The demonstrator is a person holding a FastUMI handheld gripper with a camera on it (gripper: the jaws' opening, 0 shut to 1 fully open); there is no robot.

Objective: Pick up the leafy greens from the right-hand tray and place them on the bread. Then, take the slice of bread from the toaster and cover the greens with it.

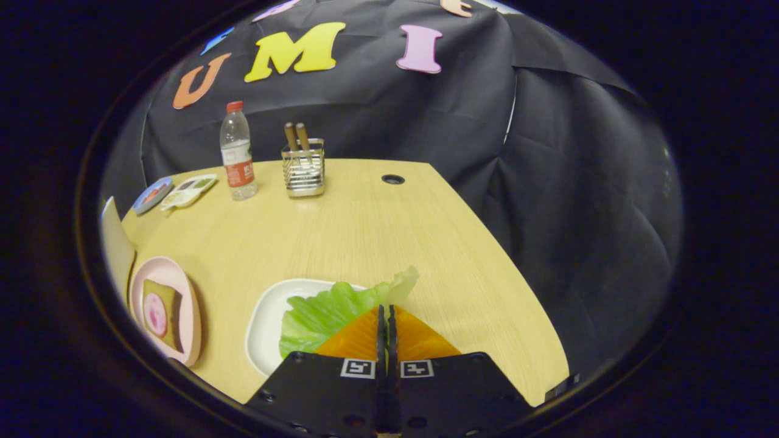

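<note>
Lower centre of the frame: gripper (386, 316), fingers drawn together with almost no gap; whether a leaf edge is pinched between them cannot be told.
Leafy greens: lettuce leaf (328, 313) lying on the white tray (268, 316), directly under and just ahead of the fingertips.
Lower left: pink plate (176, 274) carrying the bread slice (173, 304), topped with a round pink slice (155, 314); no greens on it.
Left edge: pale object (115, 243), possibly the toaster; too cropped to confirm.
Upper left, far side of the wooden table (365, 231): water bottle (237, 155), wire holder (303, 167) with two wooden handles, small dishes (176, 191).
Progress: early, by my reading; greens not yet moved to the bread, the covering slice not yet fetched.
</note>
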